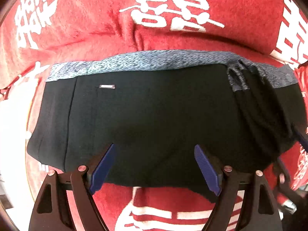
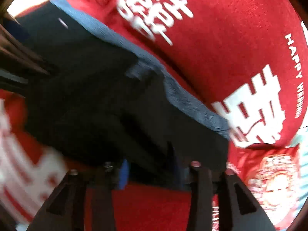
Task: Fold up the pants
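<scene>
Blue ribbed pads (image 1: pixel 207 168) on my left gripper (image 1: pixel 155 168) fill the bottom of the left wrist view, spread wide with nothing between them; they hang over the near edge of the pants (image 1: pixel 146 119) without pressing on the cloth, so I read that gripper as released. From this camera I look almost straight down. I see the pants lying as a compact dark bundle, already doubled over on themselves, on a red cloth (image 1: pixel 86 23) printed with large white characters. A blue-grey heathered waistband (image 1: pixel 154 59) runs along the far edge of the bundle, and a small pale label (image 1: pixel 107 86) sits on the dark fabric near its left end. Toward the right end the fabric bunches into folds and the waistband doubles back over itself. On my right wrist view everything is smeared by blur. I can make out the right gripper (image 2: pixel 152 175) with its fingers (image 2: pixel 123 175) standing apart at the near edge of the pants (image 2: pixel 96 100); whether cloth lies between the pads I cannot tell, though they do not look clenched on anything. Here the bundle runs diagonally, waistband (image 2: pixel 184 96) on its upper right side, with the red cloth (image 2: pixel 221 48) beyond and a strip of small white lettering (image 2: pixel 296 73) near its border. At lower right I see a red printed packet (image 2: pixel 273 182) lying beside the cloth.
</scene>
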The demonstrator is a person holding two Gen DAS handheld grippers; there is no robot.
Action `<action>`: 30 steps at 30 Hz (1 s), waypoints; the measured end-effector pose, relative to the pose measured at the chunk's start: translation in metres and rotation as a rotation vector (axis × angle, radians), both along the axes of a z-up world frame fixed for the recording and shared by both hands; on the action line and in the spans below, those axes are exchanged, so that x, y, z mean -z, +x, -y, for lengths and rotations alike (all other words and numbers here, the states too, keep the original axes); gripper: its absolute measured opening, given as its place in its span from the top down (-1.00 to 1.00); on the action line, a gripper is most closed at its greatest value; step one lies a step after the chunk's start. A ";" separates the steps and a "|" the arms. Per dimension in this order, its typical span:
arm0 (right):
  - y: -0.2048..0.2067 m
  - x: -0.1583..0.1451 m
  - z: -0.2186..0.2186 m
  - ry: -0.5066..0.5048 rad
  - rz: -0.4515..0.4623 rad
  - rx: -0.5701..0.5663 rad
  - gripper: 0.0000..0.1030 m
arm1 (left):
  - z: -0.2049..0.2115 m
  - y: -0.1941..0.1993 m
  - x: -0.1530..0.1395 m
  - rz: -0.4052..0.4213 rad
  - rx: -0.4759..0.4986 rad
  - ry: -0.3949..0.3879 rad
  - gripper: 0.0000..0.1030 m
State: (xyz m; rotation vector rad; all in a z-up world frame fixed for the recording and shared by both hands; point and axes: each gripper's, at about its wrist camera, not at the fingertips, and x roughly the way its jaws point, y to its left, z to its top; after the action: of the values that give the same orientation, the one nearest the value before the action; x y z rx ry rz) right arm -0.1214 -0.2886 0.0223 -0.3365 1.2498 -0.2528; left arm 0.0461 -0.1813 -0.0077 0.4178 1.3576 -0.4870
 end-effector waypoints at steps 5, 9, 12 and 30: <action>-0.023 -0.031 0.068 0.559 0.107 0.293 0.03 | 0.049 -0.031 -0.033 -0.074 0.033 -0.132 -0.64; -0.059 -0.003 0.148 0.966 0.200 0.689 0.03 | 0.086 -0.036 -0.038 -0.184 0.075 -0.242 -0.63; -0.079 0.016 0.172 1.148 0.252 0.814 0.02 | 0.111 -0.041 -0.038 -0.218 0.100 -0.276 -0.63; -0.075 0.029 0.184 1.310 0.303 0.875 0.91 | 0.135 -0.079 -0.029 -0.194 0.181 -0.186 0.41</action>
State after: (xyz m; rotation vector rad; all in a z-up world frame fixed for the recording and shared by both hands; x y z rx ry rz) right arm -0.1959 -0.4726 -0.0062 1.3480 0.9593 -0.1619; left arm -0.0330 -0.3167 0.0216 0.3484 1.4521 -0.8134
